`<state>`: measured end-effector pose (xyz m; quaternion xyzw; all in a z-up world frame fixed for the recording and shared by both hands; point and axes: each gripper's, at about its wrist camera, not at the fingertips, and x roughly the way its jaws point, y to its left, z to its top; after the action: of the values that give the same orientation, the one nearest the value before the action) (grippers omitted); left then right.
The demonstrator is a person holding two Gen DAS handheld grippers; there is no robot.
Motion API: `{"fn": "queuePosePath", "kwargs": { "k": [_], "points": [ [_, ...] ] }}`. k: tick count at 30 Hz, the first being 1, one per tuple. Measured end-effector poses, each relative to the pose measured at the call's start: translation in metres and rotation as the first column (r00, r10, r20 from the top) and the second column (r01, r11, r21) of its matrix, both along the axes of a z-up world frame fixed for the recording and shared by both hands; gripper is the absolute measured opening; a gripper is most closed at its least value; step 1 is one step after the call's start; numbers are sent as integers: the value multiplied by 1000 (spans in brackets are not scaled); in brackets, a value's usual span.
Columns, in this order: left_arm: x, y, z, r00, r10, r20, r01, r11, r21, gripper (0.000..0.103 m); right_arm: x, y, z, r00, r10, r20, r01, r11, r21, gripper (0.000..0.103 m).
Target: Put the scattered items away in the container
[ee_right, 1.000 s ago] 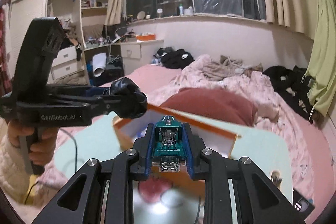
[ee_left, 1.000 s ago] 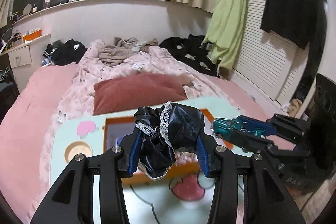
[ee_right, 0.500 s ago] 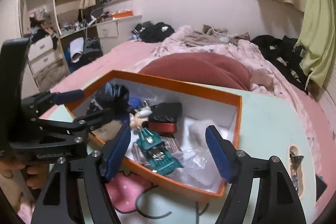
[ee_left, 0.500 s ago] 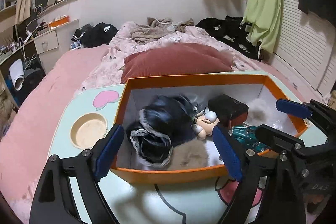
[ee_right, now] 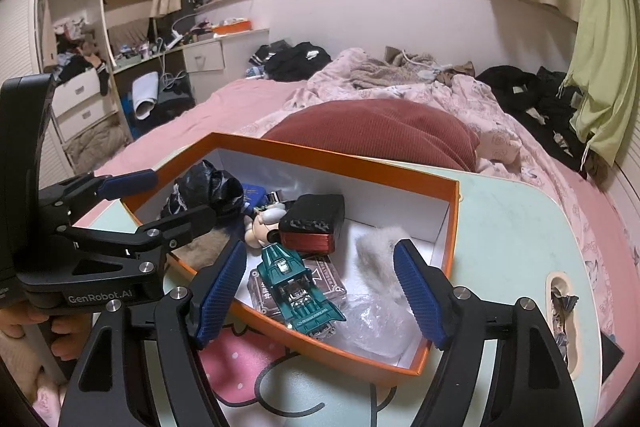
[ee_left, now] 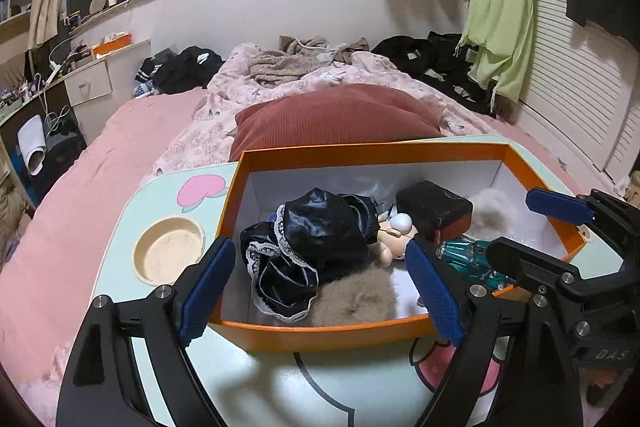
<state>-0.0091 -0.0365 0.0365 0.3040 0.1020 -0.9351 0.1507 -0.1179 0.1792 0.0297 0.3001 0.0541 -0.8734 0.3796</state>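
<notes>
An orange box [ee_left: 320,333] with a white inside stands on the pale green lap table [ee_left: 168,203]. In it lie a black lace-trimmed cloth [ee_left: 316,235], a teal toy car [ee_right: 298,291], a black and red case [ee_right: 314,223], a small figurine [ee_right: 262,225] and fur pieces [ee_left: 356,301]. My left gripper [ee_left: 316,291] is open and empty over the box's near wall. My right gripper [ee_right: 320,291] is open and empty above the car. The box shows in the right wrist view too [ee_right: 452,227].
A dark red pillow [ee_left: 340,119] lies behind the box on the pink bed [ee_left: 120,131]. The table has a round cup recess [ee_left: 168,249] at left and a slot [ee_right: 562,311] at right. Clothes lie at the bed's far end.
Both grippers have opened and let go: the black cloth and the teal car now lie in the box. Both grippers have drawn back slightly toward the near side.
</notes>
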Motion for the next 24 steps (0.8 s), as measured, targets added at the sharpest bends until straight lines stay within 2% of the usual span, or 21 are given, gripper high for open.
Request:
{"fn": "queuePosePath", "kwargs": {
  "k": [8,13,16,20,24],
  "points": [
    [-3,-1,5,999,-19,35,18,1000,23,87,1,-1,3,999,-30,-14,30,999,11,76],
    [15,-1,22,1000,-4,-12,5,998,61,87,15,5,16,998,-52,-32,52,998,-18,76],
    [25,8,33,1000,-29,-2,29,998,57,87,26,9,22,998,-58,-23,58,998,-4,77],
    [37,20,39,998,-58,27,57,997,51,87,41,17,23,997,-69,19,69,998,11,81],
    [49,28,29,994,-82,68,75,992,97,87,47,23,11,991,-90,98,86,995,51,84]
  ]
}}
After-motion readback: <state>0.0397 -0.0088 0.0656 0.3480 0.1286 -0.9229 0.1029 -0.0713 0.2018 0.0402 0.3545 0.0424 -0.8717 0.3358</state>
